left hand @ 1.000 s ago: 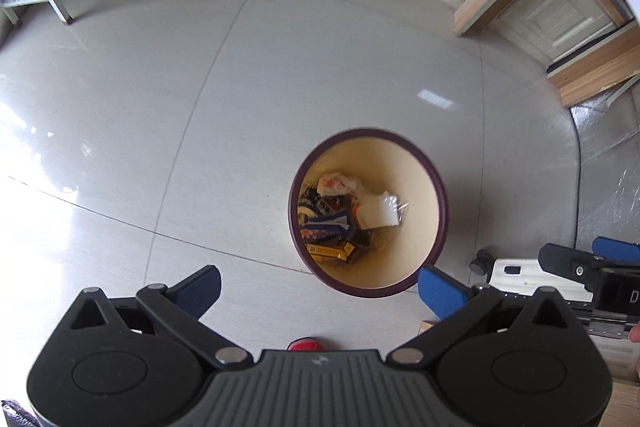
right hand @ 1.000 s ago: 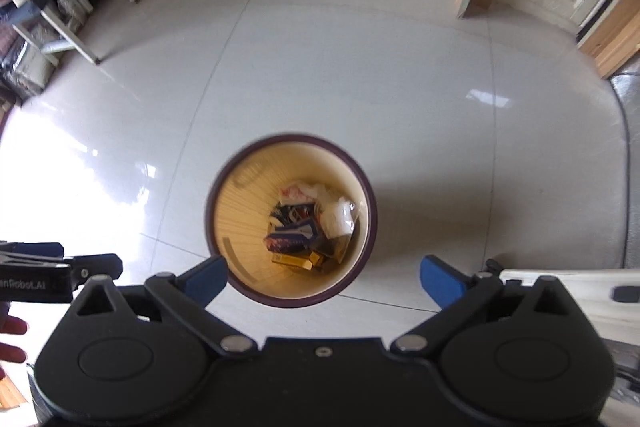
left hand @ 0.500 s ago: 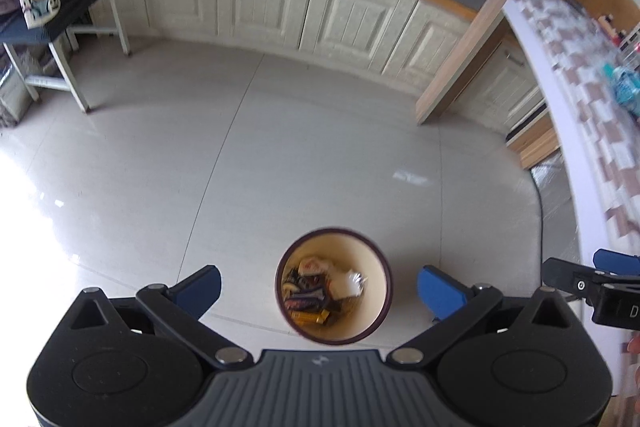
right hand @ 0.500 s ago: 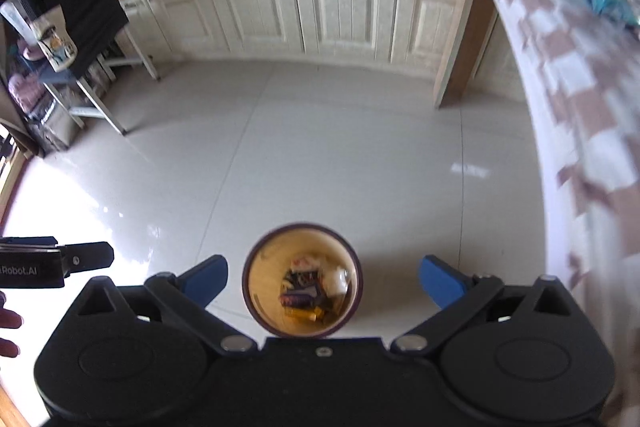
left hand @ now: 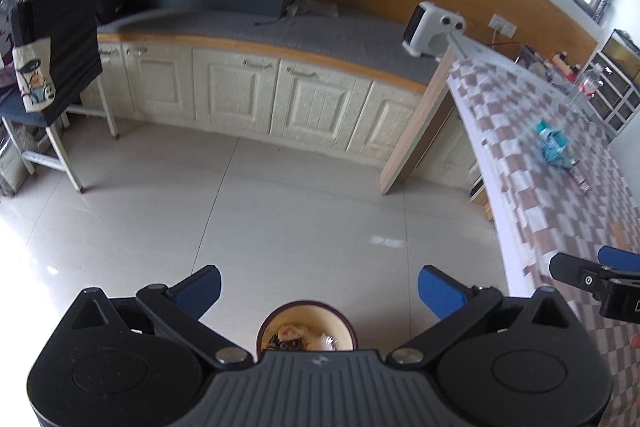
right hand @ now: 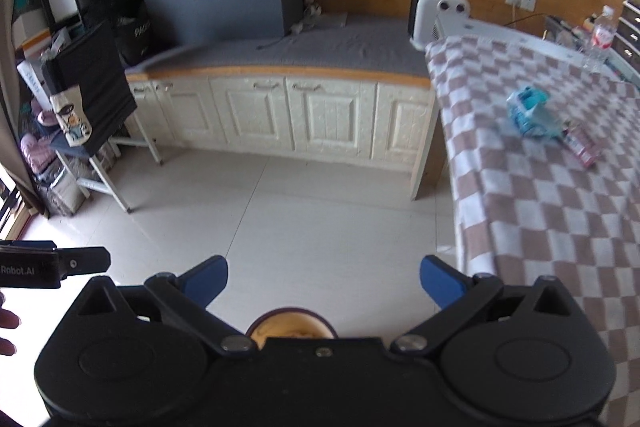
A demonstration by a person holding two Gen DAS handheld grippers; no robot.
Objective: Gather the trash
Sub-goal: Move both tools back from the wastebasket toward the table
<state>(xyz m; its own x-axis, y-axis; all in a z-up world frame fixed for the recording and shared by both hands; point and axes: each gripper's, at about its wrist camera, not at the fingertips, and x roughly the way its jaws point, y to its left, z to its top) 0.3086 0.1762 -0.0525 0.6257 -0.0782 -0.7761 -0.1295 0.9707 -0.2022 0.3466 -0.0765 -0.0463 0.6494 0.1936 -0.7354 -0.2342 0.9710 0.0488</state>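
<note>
Hovering above the tiled floor [left hand: 304, 227], the left gripper [left hand: 319, 286] is holding its blue fingers wide apart with nothing between them. The right gripper [right hand: 323, 278] is gaping the same way, also empty. A round bin [left hand: 306, 325] is standing on the floor just below both, with wrappers [left hand: 300, 337] lying inside it. On the checkered table [right hand: 540, 195] to the right, a blue packet [right hand: 530, 113] and a pink wrapper [right hand: 582, 145] are lying side by side.

My trash bin [left hand: 306, 323] sits on the floor [left hand: 280, 219] at the bottom middle of the frame. The cupboards [right hand: 280, 115] run across the top. My table [right hand: 560, 187] fills the right side, with a crumpled packet [right hand: 530, 113] on it.
</note>
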